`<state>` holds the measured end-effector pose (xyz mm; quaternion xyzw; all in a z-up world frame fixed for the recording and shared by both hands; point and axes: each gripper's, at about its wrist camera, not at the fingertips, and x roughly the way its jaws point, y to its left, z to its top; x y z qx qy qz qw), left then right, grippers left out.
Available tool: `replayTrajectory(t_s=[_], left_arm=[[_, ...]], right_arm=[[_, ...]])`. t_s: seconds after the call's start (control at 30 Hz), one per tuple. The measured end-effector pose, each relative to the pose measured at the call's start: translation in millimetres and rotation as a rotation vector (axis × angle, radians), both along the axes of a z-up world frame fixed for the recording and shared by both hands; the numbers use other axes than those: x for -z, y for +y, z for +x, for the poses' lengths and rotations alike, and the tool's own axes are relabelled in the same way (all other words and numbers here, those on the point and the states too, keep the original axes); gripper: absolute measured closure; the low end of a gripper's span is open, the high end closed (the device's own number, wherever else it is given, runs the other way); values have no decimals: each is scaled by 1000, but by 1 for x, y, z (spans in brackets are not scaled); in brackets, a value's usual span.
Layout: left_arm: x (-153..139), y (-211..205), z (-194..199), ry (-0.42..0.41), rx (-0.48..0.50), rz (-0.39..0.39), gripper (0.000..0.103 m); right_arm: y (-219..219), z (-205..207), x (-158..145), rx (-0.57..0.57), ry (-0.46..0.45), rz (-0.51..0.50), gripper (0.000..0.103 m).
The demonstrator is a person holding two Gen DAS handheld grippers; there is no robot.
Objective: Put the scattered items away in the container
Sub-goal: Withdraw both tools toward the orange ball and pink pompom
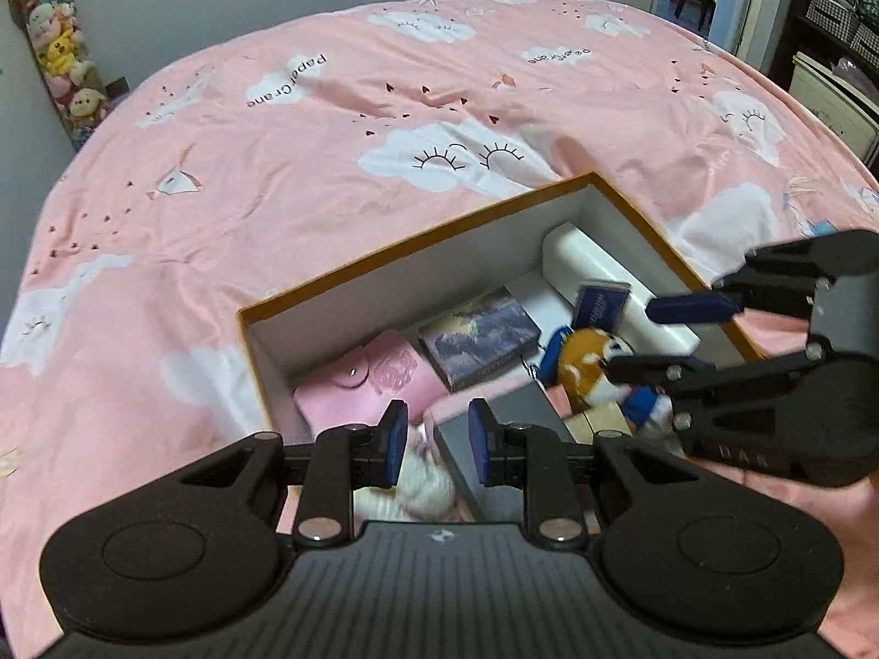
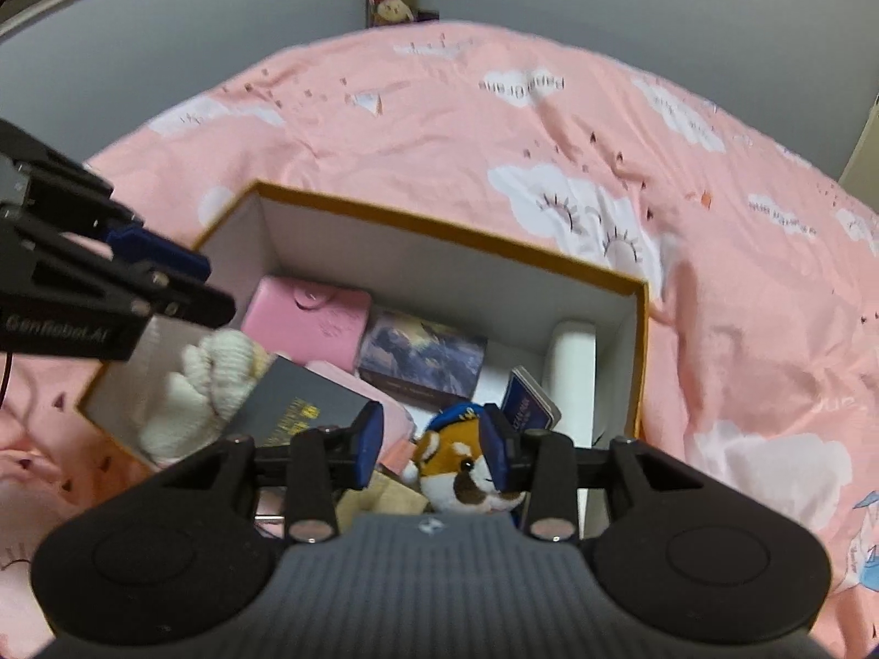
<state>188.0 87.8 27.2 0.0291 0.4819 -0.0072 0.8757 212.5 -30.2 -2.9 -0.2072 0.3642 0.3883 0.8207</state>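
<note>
An orange-rimmed white box (image 1: 417,241) (image 2: 439,225) sits on the pink bed. It holds a pink pouch (image 1: 379,379) (image 2: 307,318), a purple card box (image 1: 478,340) (image 2: 423,357), a white tube (image 1: 599,274) (image 2: 571,379), a small blue card pack (image 1: 601,305) (image 2: 530,403), a dark grey book (image 2: 296,406) (image 1: 505,417), a cream knitted toy (image 2: 214,379) (image 1: 423,483) and a fox plush with a blue cap (image 2: 461,461) (image 1: 593,368). My left gripper (image 1: 438,442) (image 2: 187,280) is open above the cream toy. My right gripper (image 2: 434,447) (image 1: 654,340) is open around the fox plush, over the box.
The pink cloud-print bedspread (image 1: 329,137) (image 2: 714,274) surrounds the box. A hanging column of plush toys (image 1: 60,55) is by the grey wall at the left. Shelves and baskets (image 1: 835,16) stand at the far right, past the bed edge.
</note>
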Motion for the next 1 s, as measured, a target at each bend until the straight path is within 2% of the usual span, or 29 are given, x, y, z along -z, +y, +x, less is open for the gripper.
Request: replayTrajectory(t_s=[0.13, 0.3, 0.47, 0.57, 0.7, 0.8, 1.0], left_arm=[[-11, -7, -31, -2, -14, -33, 76], [-9, -14, -67, 3, -41, -82, 75], [6, -23, -97, -9, -81, -113, 74], [21, -33, -112, -2, -67, -130, 74], [43, -49, -127, 18, -17, -133, 73], [61, -58, -135, 62, 19, -116, 73], [90, -64, -145, 138, 76, -108, 66]], right_arm=[[-12, -23, -18, -6, -26, 62, 61], [-33, -55, -31, -4, -39, 144, 61], [-56, -85, -21, 38, -48, 197, 61], [-70, -101, -6, 66, -37, 207, 61], [-81, -111, 20, 91, 43, 155, 61], [-85, -118, 44, 93, 127, 87, 61], [-91, -140, 84, 33, 269, -40, 60]])
